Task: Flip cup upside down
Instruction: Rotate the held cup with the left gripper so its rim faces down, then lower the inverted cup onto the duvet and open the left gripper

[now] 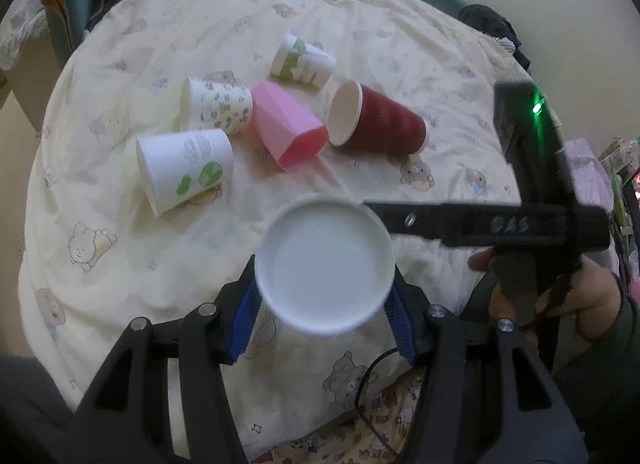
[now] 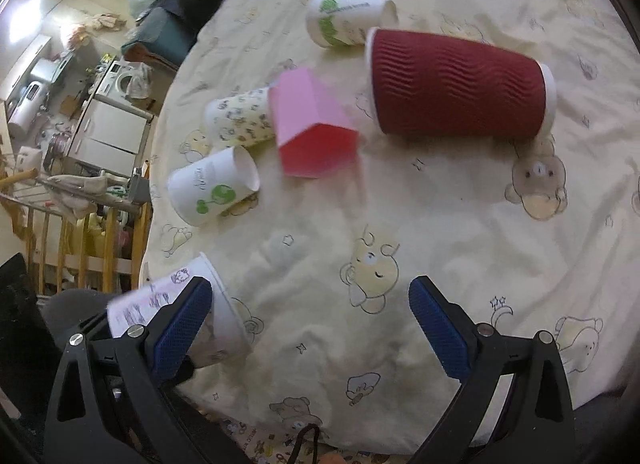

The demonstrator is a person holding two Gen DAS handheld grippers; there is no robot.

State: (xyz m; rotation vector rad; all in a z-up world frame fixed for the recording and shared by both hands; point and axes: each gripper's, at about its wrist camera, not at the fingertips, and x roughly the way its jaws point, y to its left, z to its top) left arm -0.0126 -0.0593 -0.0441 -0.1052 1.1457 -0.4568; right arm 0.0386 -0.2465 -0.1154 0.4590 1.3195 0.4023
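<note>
Left gripper clamps the white cup between its blue pads, held above the bear-print blanket with its flat white base toward the camera, so it looks close to inverted already. Right gripper has fingers spread wide, gripping nothing; its left finger sits in front of the same cup, contact unclear. 5 other cups lie on their sides further back, including the maroon cup and pink cup. Risks: soft, wrinkled blanket gives poor footing, so the rim could land uneven and the cup topple on release; thin paper wall may crush or slip in the pads.
</note>
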